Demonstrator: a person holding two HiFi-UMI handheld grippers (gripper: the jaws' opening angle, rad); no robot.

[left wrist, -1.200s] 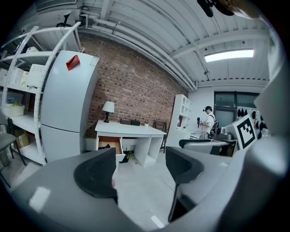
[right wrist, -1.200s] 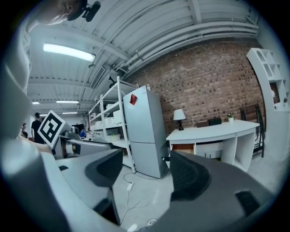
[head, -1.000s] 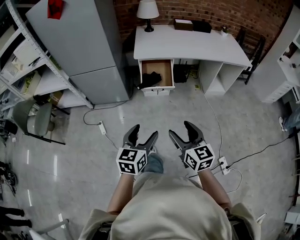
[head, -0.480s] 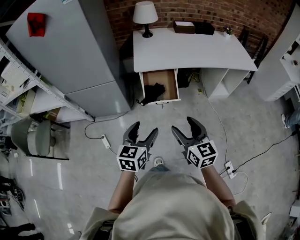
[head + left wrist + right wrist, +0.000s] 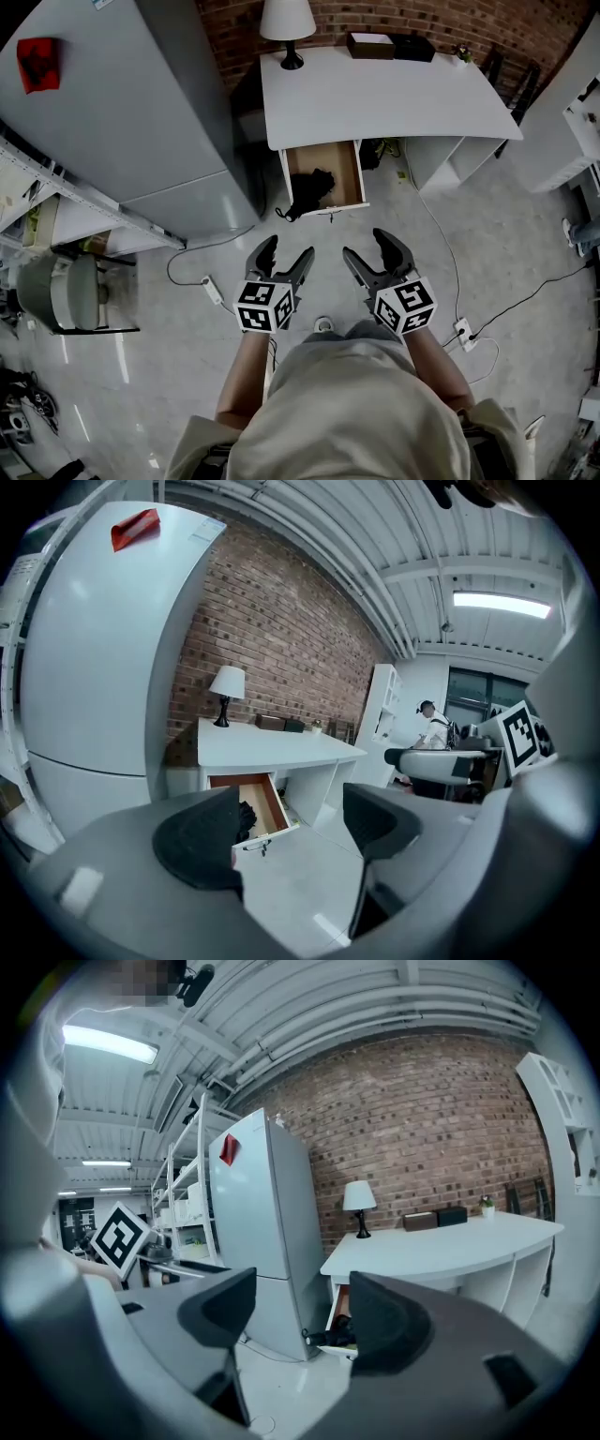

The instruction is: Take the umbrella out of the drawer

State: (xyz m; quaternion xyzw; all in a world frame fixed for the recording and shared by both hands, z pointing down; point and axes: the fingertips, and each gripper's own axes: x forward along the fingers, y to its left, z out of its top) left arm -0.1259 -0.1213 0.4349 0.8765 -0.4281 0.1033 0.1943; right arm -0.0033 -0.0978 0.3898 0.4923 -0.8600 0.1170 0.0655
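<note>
A black folded umbrella (image 5: 311,186) lies in the open wooden drawer (image 5: 348,174) of the white desk (image 5: 394,94), its handle end poking over the drawer's left side. It also shows as a dark shape in the drawer (image 5: 247,819) in the left gripper view and beside the drawer (image 5: 330,1335) in the right gripper view. My left gripper (image 5: 281,258) and right gripper (image 5: 368,251) are both open and empty, side by side over the floor, short of the drawer front.
A tall grey fridge (image 5: 122,112) stands left of the desk, with shelving (image 5: 56,206) beyond it. A lamp (image 5: 286,23) and two boxes (image 5: 389,45) sit on the desk. Cables and power strips (image 5: 212,291) lie on the floor. A green chair (image 5: 56,286) stands at the left.
Both grippers have travelled forward towards the desk, jaws unchanged. The drawer and the umbrella now appear closer and larger in the head view.
</note>
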